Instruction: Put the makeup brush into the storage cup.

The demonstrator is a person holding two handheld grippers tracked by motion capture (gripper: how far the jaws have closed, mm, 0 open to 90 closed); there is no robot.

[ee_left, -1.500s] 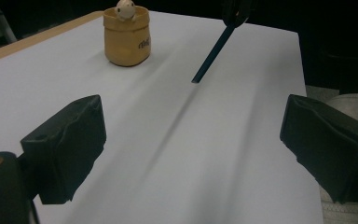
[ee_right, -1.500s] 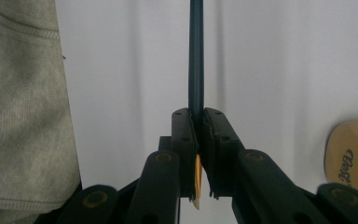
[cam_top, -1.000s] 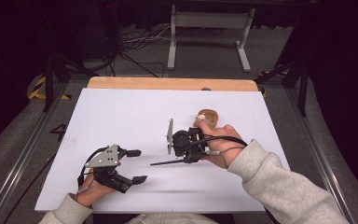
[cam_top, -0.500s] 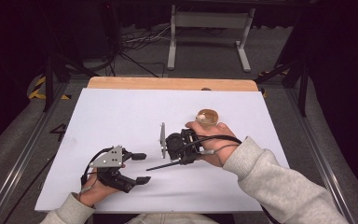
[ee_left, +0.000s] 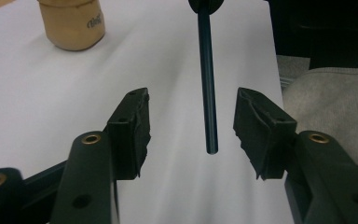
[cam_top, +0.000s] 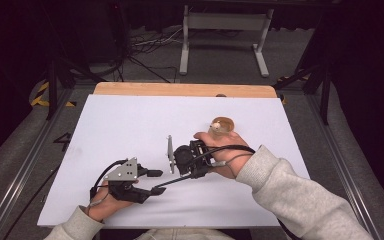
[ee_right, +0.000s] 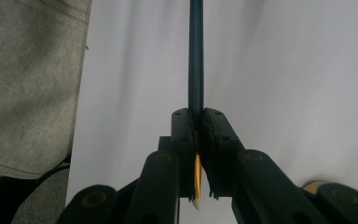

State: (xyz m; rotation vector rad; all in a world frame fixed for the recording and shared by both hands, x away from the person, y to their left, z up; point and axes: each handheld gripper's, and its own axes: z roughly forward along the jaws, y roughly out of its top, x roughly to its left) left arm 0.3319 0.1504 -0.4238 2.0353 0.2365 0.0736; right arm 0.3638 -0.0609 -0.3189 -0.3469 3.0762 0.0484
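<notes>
A thin dark rod lies level over the white table top, and my right gripper is shut on its near end. In the right gripper view the jaws pinch the rod, and a yellow bit shows below them. My left gripper is open, with the rod's free end between its jaws. In the left gripper view the rod hangs between the spread jaws and touches neither pad. A tan jar stands behind the right hand, and it is also the jar at the top left of the left gripper view.
The white sheet covers the table, and a wooden strip shows along its far edge. A grey sleeve crosses the front right corner. Dark floor, cables and a metal stand lie beyond the table.
The right gripper has moved left and nearer with the rod, bringing its free end between the left gripper's open jaws. The left gripper has shifted slightly right.
</notes>
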